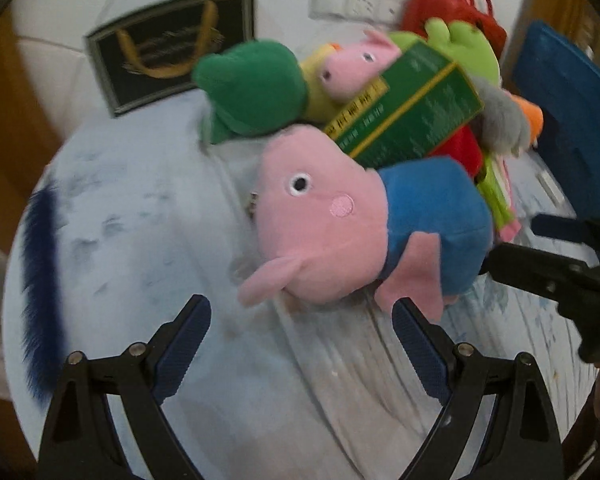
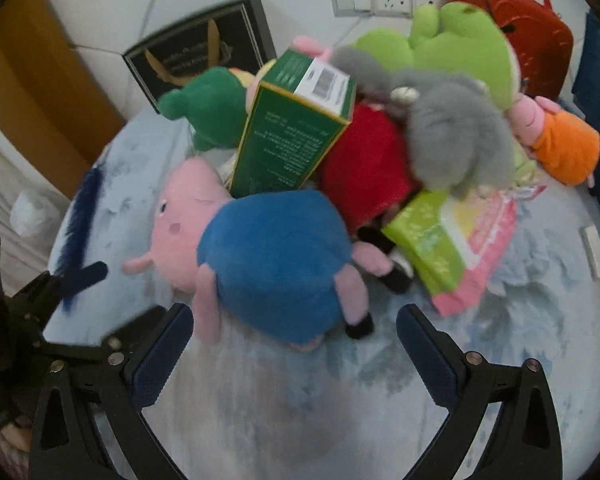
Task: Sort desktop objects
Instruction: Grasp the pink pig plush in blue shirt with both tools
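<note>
A heap of toys and packets lies on a pale blue round table (image 1: 140,220) (image 2: 500,360). In front is a pink pig plush in a blue shirt (image 1: 360,232) (image 2: 268,264). A green box (image 1: 412,116) (image 2: 296,128) leans on the heap behind it. Around it lie a dark green plush (image 1: 252,84) (image 2: 212,112), a small pink pig plush (image 1: 352,68), a light green plush (image 2: 452,52), a grey plush (image 2: 456,136), a red plush (image 2: 360,168) and green and pink packets (image 2: 452,248). My left gripper (image 1: 300,312) stands open just short of the blue-shirted pig. My right gripper (image 2: 296,320) is open too, at the pig's back.
A dark framed plaque (image 1: 172,48) (image 2: 204,60) leans on the white wall behind. A red basket (image 2: 512,20) stands at the back right, a blue container (image 1: 572,128) at the right. A dark blue feather (image 1: 40,292) (image 2: 80,216) lies at the table's left edge.
</note>
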The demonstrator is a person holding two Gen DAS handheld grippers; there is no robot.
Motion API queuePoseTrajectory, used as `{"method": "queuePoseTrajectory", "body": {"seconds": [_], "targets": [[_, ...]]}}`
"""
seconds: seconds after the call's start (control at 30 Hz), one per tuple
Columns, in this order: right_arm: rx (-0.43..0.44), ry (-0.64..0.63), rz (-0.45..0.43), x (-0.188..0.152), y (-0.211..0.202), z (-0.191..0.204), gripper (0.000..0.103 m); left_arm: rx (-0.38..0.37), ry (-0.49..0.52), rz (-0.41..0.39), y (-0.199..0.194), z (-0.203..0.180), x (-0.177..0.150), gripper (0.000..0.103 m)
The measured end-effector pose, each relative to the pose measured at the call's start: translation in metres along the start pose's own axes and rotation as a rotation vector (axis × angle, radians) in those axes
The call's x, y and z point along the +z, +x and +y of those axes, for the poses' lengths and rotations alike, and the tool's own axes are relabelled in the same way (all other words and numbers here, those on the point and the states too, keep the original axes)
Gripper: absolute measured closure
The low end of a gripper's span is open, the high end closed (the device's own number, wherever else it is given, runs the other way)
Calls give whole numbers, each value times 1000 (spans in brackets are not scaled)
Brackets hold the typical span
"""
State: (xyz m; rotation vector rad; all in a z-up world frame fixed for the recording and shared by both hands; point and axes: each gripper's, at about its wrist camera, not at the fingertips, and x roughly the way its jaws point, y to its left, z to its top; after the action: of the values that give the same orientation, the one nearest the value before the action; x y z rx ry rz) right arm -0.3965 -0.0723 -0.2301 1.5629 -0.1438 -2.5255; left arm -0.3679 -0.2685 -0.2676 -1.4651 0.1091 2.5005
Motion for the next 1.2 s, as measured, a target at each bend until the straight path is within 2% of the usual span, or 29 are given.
{"method": "queuePoseTrajectory", "body": {"seconds": [0.2,0.53,0.7,0.73,0.83,0.93,1.2], "targets": [[-42,-15,49,13,39,7,0,-27,50,21,35,-1,12,10],[-11,-25,87,25,74,1,0,-70,63,30,61,-5,29,10],[20,-1,68,31,82,-6,0,-111,55,18,66,-4,35,10],[19,0,68,32,86,-7,0,-110,75,10,66,-7,35,14],[1,-18,60,33,87,-2,2,-114,120,-16,59,-13,34,28],[-8,-31,34,29,78,2,8,-107,110,-26,51,-15,31,33],[-10,-67,-29,14,43,7,10,-75,108,-87,9,-21,15,36]]}}
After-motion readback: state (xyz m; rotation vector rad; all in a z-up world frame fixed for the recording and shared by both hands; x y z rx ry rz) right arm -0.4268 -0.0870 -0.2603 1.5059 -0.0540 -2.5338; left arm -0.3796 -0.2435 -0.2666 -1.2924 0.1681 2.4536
